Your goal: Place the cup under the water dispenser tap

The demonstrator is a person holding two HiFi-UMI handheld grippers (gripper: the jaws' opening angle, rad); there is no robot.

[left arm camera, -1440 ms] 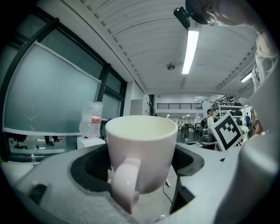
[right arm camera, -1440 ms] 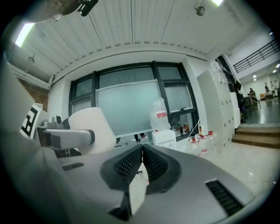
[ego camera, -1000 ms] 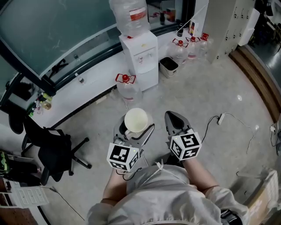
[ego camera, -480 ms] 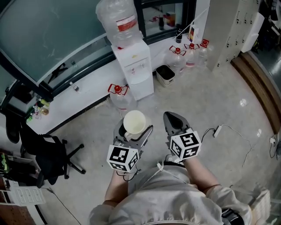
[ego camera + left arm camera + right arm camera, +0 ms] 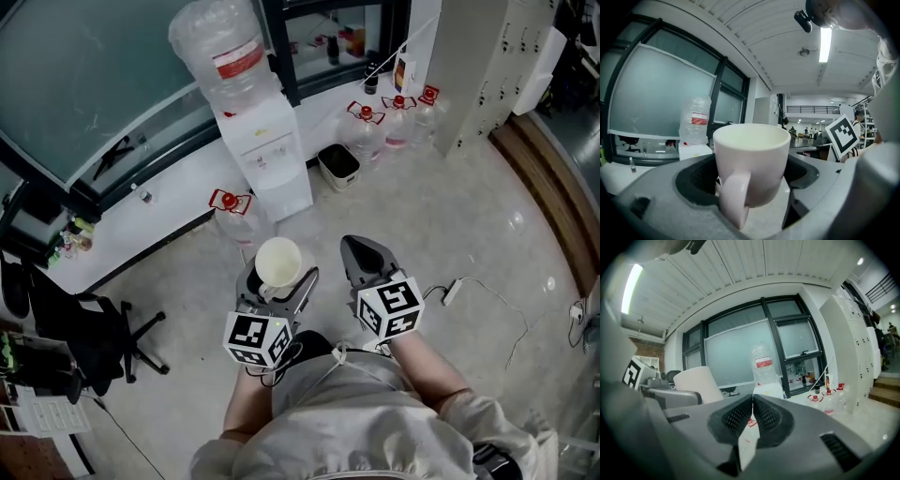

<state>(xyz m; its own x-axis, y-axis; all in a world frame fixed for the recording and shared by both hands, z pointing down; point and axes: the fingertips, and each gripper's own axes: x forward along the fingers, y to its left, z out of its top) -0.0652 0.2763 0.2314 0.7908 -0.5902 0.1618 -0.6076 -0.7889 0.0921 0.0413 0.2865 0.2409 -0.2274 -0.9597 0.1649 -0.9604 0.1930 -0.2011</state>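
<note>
A white mug (image 5: 278, 261) stands upright between the jaws of my left gripper (image 5: 278, 274), which is shut on it; in the left gripper view the mug (image 5: 752, 161) fills the middle, handle toward the camera. The white water dispenser (image 5: 262, 155), with a big clear bottle (image 5: 220, 56) on top, stands ahead by the glass wall, well apart from the mug. It shows small beyond the mug as the dispenser (image 5: 693, 150) and, in the right gripper view, as the dispenser (image 5: 768, 390). My right gripper (image 5: 361, 255) is level beside the left one, shut and empty, its pads (image 5: 740, 416) meeting at the tips.
Spare water bottles with red caps (image 5: 230, 211) (image 5: 370, 127) and a small bin (image 5: 337, 164) flank the dispenser on the floor. An office chair (image 5: 89, 323) stands at the left. A power strip with cable (image 5: 450, 292) lies at the right. Lockers (image 5: 478, 66) stand behind.
Both grippers, the left one still carrying the mug, have moved forward across the floor; the dispenser now sits nearer and further left in the head view.
</note>
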